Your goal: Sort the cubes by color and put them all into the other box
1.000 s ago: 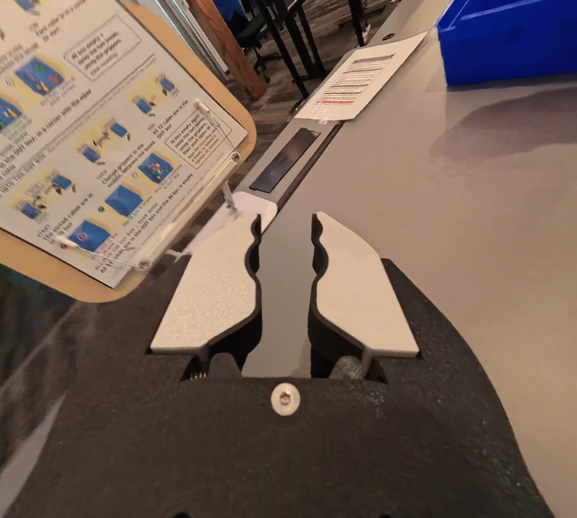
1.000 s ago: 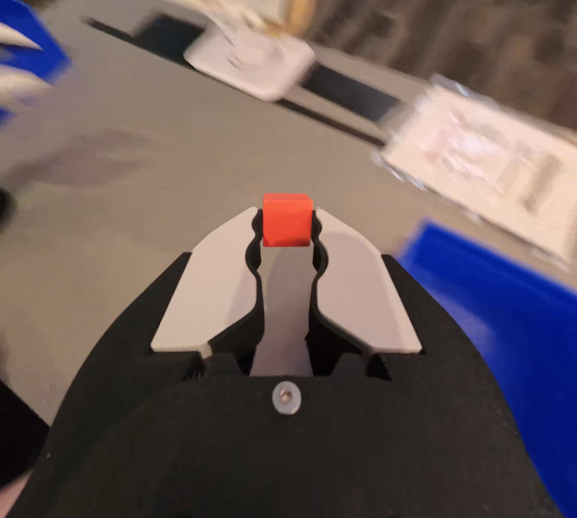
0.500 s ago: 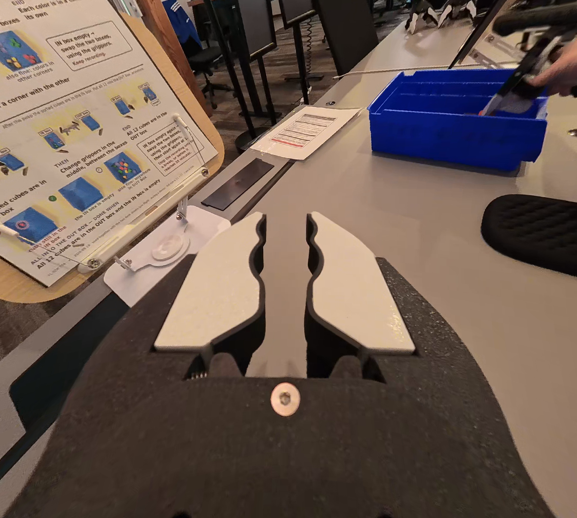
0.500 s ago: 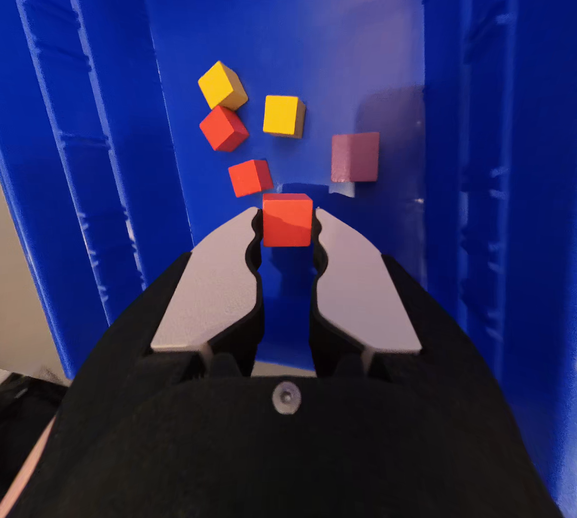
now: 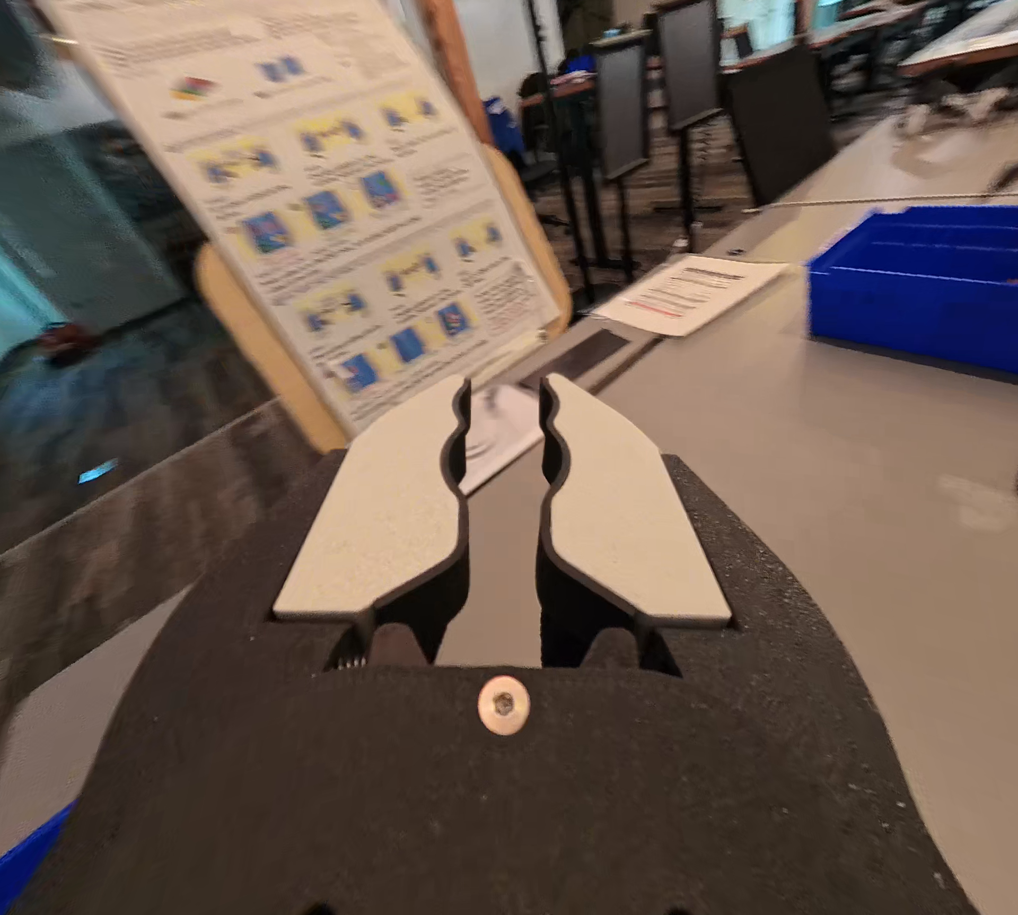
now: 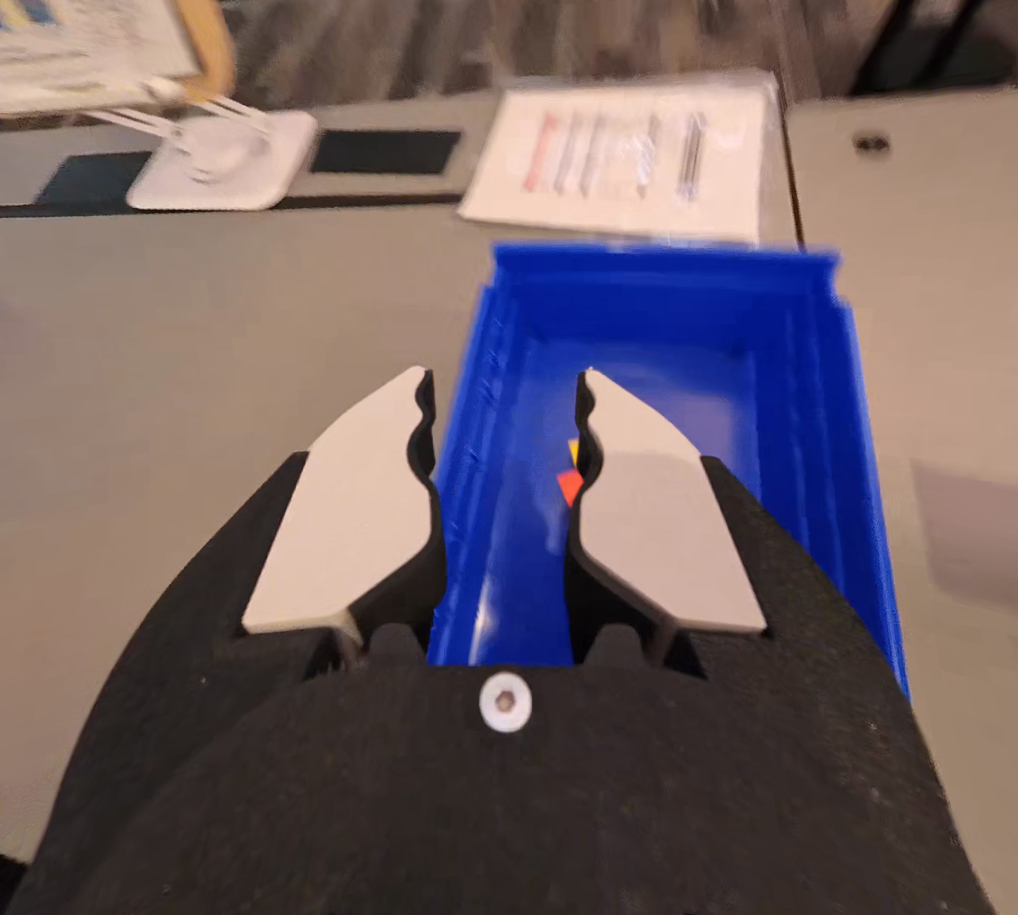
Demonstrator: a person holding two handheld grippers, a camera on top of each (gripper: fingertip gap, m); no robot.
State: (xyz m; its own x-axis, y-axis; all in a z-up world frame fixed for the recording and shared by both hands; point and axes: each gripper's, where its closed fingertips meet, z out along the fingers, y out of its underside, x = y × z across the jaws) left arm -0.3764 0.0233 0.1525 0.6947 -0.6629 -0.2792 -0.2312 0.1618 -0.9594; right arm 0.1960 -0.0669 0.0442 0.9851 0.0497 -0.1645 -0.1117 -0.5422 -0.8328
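My right gripper [image 6: 507,376] is open and empty, held above the near left part of a blue box [image 6: 661,263] on the grey table. Past its right finger [image 6: 650,514], slivers of a red cube [image 6: 569,486] and a yellow cube [image 6: 573,447] show on the box floor; the other cubes are hidden. My left gripper [image 5: 505,384] has a narrow gap between its fingers with nothing in it, held above the table. The same blue box [image 5: 909,304] stands far right of it. A blue corner [image 5: 27,855] shows at the bottom left.
An instruction board [image 5: 330,183] on a white stand base [image 6: 220,161] stands at the table's far edge. A laminated sheet [image 6: 622,161] lies behind the box. Dark screens on stands [image 5: 622,111] are beyond the table.
My right gripper has opened and let go of the red cube in the box, then drawn back and up. My left gripper has tilted up and turned left, still empty.
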